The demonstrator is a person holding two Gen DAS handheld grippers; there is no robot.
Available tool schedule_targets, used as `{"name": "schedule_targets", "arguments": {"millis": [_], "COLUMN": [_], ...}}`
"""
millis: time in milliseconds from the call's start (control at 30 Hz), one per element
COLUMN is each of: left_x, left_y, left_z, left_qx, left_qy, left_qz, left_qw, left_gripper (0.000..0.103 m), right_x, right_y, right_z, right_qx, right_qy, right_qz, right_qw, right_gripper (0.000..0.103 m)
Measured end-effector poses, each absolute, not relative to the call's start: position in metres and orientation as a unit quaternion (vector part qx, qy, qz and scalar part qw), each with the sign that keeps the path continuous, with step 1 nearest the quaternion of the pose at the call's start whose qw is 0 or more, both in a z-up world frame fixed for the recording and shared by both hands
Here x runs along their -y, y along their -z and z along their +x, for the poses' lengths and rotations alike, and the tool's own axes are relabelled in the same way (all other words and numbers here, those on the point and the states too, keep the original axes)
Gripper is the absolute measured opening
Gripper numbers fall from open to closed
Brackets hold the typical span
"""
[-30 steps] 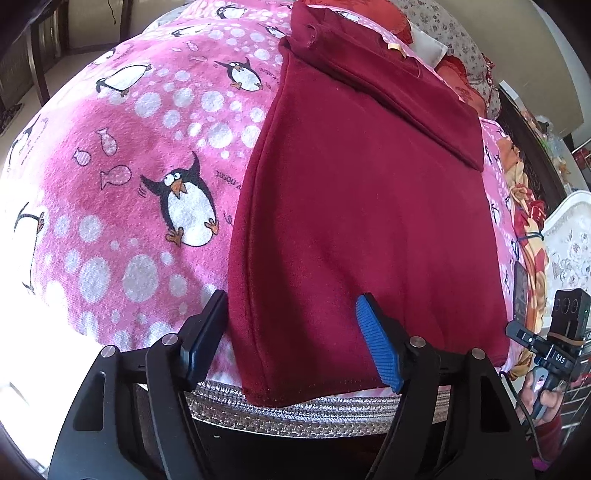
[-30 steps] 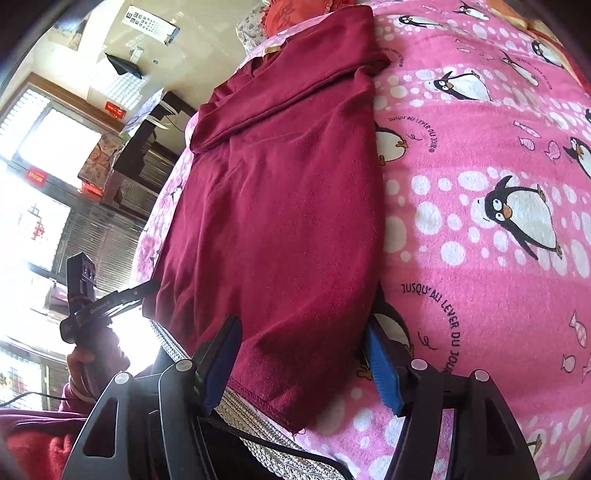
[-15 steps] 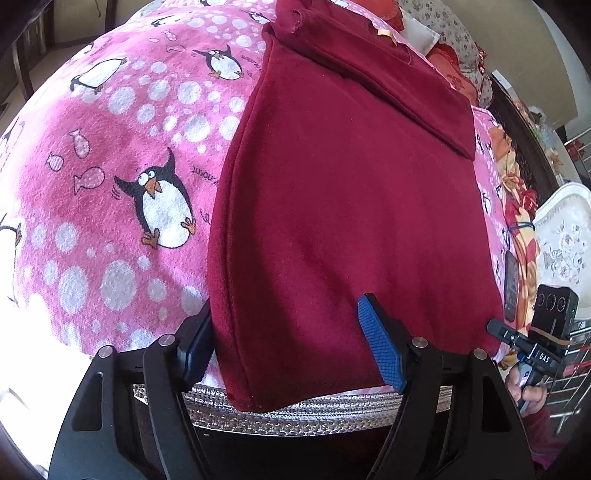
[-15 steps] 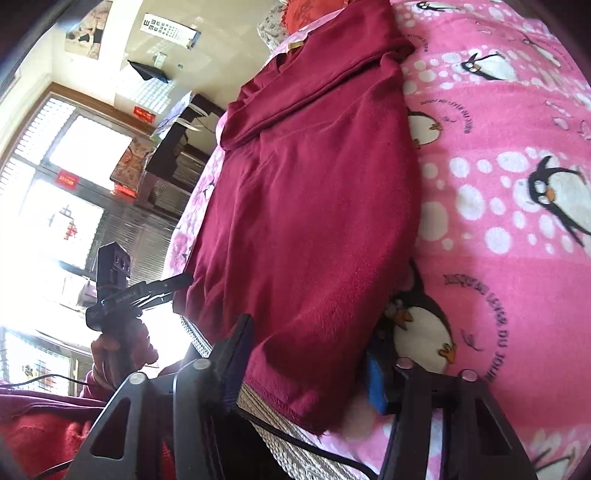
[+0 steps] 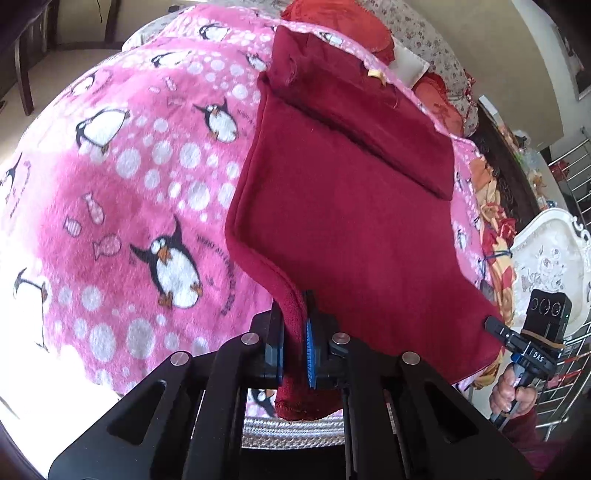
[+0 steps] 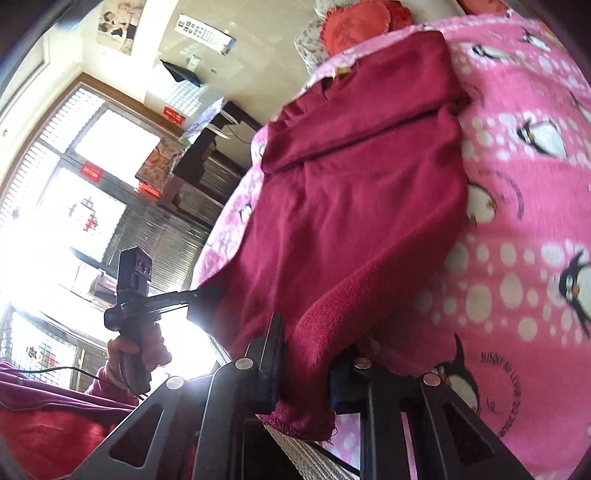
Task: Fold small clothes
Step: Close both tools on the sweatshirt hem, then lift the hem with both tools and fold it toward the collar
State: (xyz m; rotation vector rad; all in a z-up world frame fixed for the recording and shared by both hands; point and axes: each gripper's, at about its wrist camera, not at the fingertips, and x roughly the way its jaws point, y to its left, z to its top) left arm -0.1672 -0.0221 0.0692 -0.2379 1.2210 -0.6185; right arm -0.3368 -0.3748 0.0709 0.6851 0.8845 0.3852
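Note:
A dark red fleece garment (image 5: 351, 221) lies flat on a pink penguin blanket (image 5: 147, 184), with its far part folded over. My left gripper (image 5: 293, 332) is shut on the near left hem corner, and the cloth rises in a ridge between the blue pads. In the right wrist view the same garment (image 6: 351, 203) bunches between the fingers of my right gripper (image 6: 310, 354). Its jaws are closing and press on the near right hem corner. Each gripper also shows in the other's view, held by a hand at the hem's ends.
Red cushions (image 5: 332, 22) sit beyond the garment at the bed's far end. A white ornate furniture piece (image 5: 546, 251) and a metal rack (image 5: 576, 177) stand on the right. Bright windows (image 6: 74, 184) and a dark cabinet (image 6: 207, 166) are beyond the bed. A woven mat edge (image 5: 288, 428) lies just below the hem.
Both grippers went from open around the near hem to closed on its corners. The hem has been pulled up off the blanket into ridges.

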Motion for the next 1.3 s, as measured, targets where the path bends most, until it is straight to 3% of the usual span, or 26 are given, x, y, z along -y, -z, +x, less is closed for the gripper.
{"name": "schedule_targets", "arguments": {"millis": [433, 833, 1033, 1233, 1300], "left_x": [0.076, 0.136, 0.147, 0.144, 0.143], "left_y": [-0.131, -0.147, -0.126, -0.139, -0.138], "left_z": [-0.065, 0.048, 0.097, 0.105, 0.108], "left_qx": [-0.467, -0.432, -0.474, -0.458, -0.461], "left_qy": [0.307, 0.277, 0.264, 0.287, 0.286], "left_qz": [-0.119, -0.102, -0.129, -0.137, -0.142], "left_qw": [0.821, 0.852, 0.83, 0.83, 0.828], "left_gripper": [0.007, 0.007, 0.008, 0.025, 0.026], "right_x": [0.434, 0.492, 0.534, 0.549, 0.552], "right_y": [-0.127, -0.148, -0.109, -0.136, -0.144], "right_z": [-0.251, -0.139, -0.078, -0.075, -0.08], "right_qx": [-0.326, -0.321, -0.379, -0.362, -0.351], "right_qy": [-0.136, -0.086, -0.04, -0.047, -0.042], "right_qz": [0.338, 0.315, 0.391, 0.373, 0.371], "right_qw": [0.872, 0.889, 0.838, 0.853, 0.859], "right_gripper": [0.017, 0.017, 0.018, 0.023, 0.04]}}
